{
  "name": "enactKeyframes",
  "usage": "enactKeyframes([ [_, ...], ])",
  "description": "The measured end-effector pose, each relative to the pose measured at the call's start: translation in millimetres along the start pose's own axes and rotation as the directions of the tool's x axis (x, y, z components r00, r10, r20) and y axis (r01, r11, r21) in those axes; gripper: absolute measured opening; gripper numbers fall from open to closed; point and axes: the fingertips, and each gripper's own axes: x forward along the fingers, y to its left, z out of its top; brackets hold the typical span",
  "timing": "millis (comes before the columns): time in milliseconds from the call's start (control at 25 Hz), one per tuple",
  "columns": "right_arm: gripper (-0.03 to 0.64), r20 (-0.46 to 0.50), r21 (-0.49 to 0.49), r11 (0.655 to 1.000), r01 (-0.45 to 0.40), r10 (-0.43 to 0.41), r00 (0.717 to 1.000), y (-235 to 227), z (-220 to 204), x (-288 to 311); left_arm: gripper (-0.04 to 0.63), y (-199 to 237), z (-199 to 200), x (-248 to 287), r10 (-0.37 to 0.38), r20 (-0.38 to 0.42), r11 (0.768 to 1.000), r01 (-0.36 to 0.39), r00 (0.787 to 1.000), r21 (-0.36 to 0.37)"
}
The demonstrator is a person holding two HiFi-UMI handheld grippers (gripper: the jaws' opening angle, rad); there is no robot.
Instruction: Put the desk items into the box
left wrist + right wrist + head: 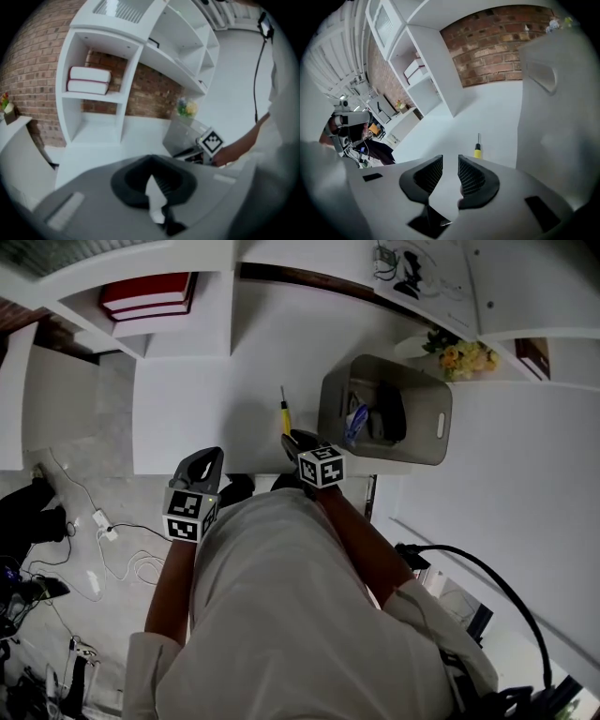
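1. The person wears a white shirt [281, 615] with its sleeves [417, 601] rolled into thick cuffs.
2. Beyond the shirt's left edge is the left hand-held gripper [210, 457], a grey moulded shell carrying a left cube [190, 514] with black-and-white square markers.
3. Above the shirt's top edge is the right hand-held gripper [292, 440], darker at its front, with a matching right cube [321, 466].
4. In the gripper views, each shell is flat and pale grey. The pads are black and ribbed, on the left [164, 185] and the right [473, 176].
5. The right shell has dark rectangular slots [539, 213].
6. A black cable [506, 587] arcs beside the shirt's right sleeve.
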Motion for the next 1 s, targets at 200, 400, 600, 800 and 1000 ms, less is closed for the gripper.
enactKeyframes([
  [200,0.104,-0.06,-0.011,0.996,0.094,-0.094,0.994,-21.6,-21.4,26.6,0.003,9.6,-17.4,-8.7,-0.006,-0.032,1.0,0.005,0.999,-0.013],
  [400,0.124,-0.119,0.006,0.991,0.13,-0.128,0.985,-39.4,-39.2,45.4,0.003,12.9,-31.2,-13.0,-0.023,-0.075,1.0,0.023,0.997,0.004],
  [600,0.141,-0.158,0.021,0.986,0.167,-0.161,0.974,-51.4,-51.8,61.0,0.003,24.6,-33.9,-14.2,-0.01,-0.091,1.0,0.01,0.996,-0.005],
  [800,0.147,-0.196,-0.026,0.978,0.207,-0.208,0.958,-56.5,-63.8,70.7,0.003,30.7,-36.1,-16.7,-0.006,-0.101,1.0,0.005,0.995,-0.01],
  [1000,0.077,-0.189,-0.056,0.957,0.283,-0.289,0.939,-64.4,-65.1,69.8,0.003,39.1,-46.0,-21.4,0.011,-0.116,1.0,-0.014,0.993,-0.026],
])
